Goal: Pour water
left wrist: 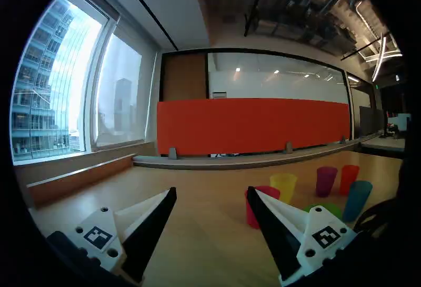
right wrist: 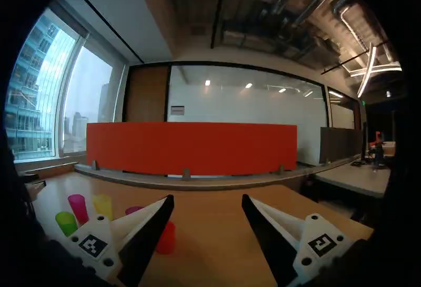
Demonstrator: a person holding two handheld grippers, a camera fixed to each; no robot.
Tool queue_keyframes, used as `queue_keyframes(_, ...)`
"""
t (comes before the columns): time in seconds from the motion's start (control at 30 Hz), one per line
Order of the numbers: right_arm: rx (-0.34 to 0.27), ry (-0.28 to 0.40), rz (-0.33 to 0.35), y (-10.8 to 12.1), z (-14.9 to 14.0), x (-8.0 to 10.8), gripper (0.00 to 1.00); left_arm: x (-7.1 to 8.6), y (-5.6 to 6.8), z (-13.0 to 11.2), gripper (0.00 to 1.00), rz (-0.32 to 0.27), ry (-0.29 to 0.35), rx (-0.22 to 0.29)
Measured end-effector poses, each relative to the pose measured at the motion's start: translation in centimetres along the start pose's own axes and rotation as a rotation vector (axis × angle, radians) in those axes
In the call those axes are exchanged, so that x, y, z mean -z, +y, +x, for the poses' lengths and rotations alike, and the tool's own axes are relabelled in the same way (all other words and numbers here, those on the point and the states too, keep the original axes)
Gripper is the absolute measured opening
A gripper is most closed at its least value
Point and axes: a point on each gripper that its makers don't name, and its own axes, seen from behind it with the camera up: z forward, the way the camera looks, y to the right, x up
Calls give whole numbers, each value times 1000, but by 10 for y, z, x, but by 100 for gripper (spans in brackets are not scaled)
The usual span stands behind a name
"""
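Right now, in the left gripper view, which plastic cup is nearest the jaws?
The red plastic cup: it stands foremost and looks largest; the others stand behind it.

**Six cups on a pale wooden table**

In the left gripper view, a light wooden table [left wrist: 210, 234] carries a loose cluster of upright plastic cups. A red cup [left wrist: 251, 213] stands nearest, with a yellow cup [left wrist: 284, 186] just behind it. Farther right, a purple cup [left wrist: 326, 180] and an orange cup [left wrist: 349, 177] stand side by side. A teal cup [left wrist: 358, 200] stands in front of them, with a green cup [left wrist: 333, 208] beside it. An orange screen [left wrist: 252, 125] runs along the table's far edge.
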Motion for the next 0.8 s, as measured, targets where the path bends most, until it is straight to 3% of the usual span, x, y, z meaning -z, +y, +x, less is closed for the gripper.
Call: queue_keyframes(0.8, -9, 4, -6, 4, 3, 3, 100, -6, -2, -10, 100, -19, -24, 19)
